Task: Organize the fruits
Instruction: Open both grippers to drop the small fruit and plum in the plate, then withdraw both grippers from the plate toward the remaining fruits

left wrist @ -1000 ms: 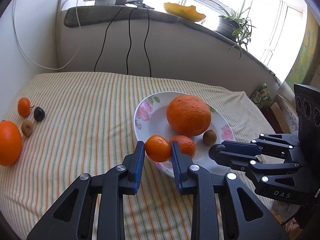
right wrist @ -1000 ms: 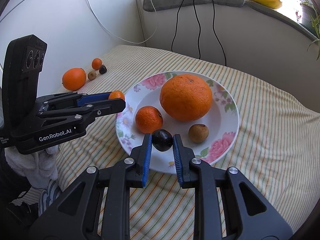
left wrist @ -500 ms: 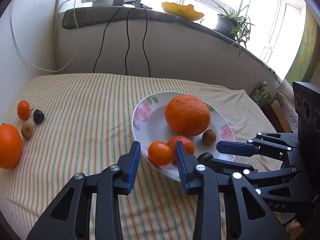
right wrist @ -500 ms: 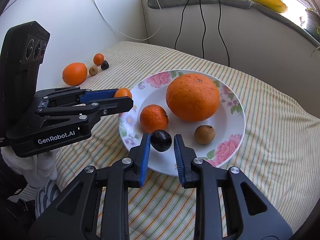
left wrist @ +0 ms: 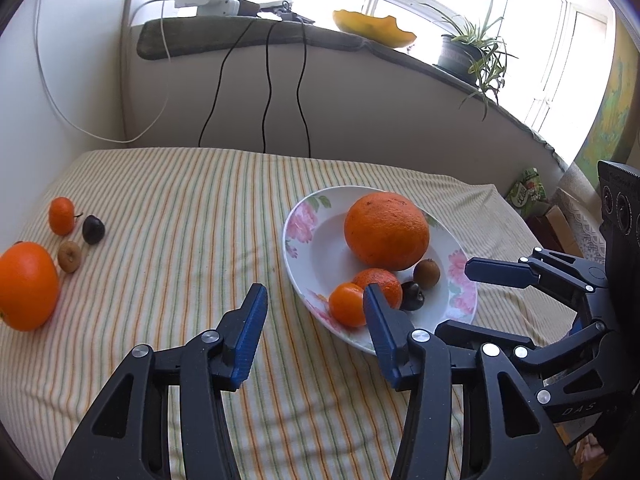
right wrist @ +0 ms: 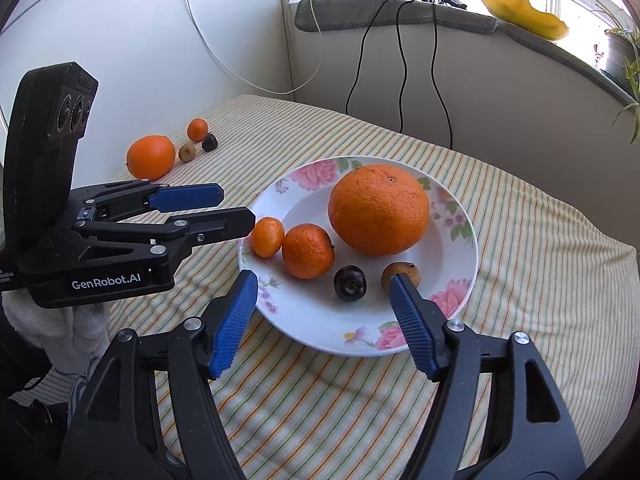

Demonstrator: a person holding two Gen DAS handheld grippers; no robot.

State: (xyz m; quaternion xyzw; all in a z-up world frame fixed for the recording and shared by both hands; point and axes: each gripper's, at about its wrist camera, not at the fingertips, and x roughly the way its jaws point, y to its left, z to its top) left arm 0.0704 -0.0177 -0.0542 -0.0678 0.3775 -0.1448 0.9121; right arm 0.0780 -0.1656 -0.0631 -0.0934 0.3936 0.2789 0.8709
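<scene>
A floral plate point(left wrist: 308, 256) point(right wrist: 456, 300) holds a large orange point(left wrist: 386, 230) point(right wrist: 378, 210), a mandarin point(left wrist: 380, 280) point(right wrist: 308, 250), a small mandarin point(left wrist: 346, 304) point(right wrist: 267, 236), a dark plum point(left wrist: 412, 296) point(right wrist: 350, 282) and a brown kiwi point(left wrist: 427, 274) point(right wrist: 400, 274). My left gripper point(left wrist: 314, 334) point(right wrist: 236, 206) is open and empty at the plate's near-left rim, beside the small mandarin. My right gripper point(right wrist: 322, 318) point(left wrist: 456, 298) is open and empty just in front of the plum.
On the striped cloth at far left lie an orange point(left wrist: 26, 286) point(right wrist: 151, 157), a mandarin point(left wrist: 61, 216) point(right wrist: 197, 129), a plum point(left wrist: 93, 229) point(right wrist: 209, 143) and a kiwi point(left wrist: 70, 256) point(right wrist: 187, 152). Cables hang down the back wall point(left wrist: 268, 92). A potted plant point(left wrist: 468, 52) stands on the sill.
Both grippers opened. The left let the small mandarin go onto the plate's rim. The right let the plum go onto the plate. Both drew back a little.
</scene>
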